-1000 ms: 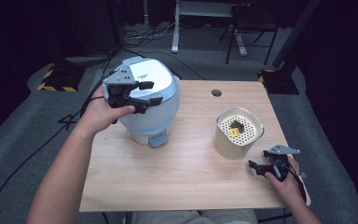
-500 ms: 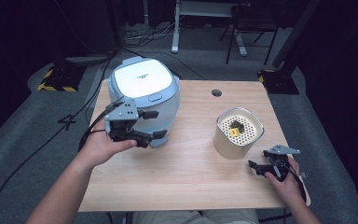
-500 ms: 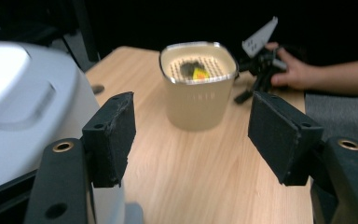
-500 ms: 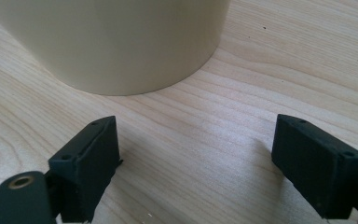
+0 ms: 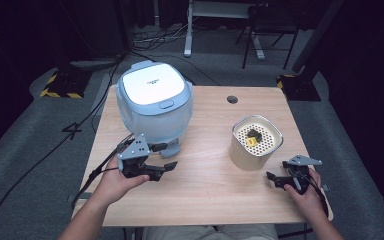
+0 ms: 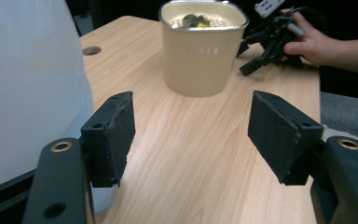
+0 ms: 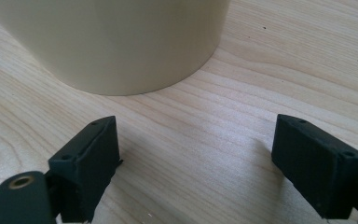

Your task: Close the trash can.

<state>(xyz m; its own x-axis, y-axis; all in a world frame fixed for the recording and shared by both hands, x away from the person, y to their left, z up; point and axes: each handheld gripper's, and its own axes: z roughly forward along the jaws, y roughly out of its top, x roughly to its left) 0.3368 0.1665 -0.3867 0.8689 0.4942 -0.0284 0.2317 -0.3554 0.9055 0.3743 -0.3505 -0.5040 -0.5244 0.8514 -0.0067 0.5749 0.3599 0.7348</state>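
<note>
Left tongs [image 5: 171, 156] dropped from cooker lid to table [image 5: 210, 200], jaws wide, holding nothing. Pale blue cooker [image 5: 153, 105] stands just behind them, lid closed. Cream pot [image 5: 255, 142] right of centre. Right tongs [image 5: 275, 178] beside pot, open, empty.

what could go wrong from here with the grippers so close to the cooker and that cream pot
The left hand-held gripper sits open right beside the pale blue cooker; a careless move could knock it or snag the latch tab. The right hand-held gripper, also open, lies near the cream container; a one-sided push might tip it and spill the small pieces on its perforated top.
</note>
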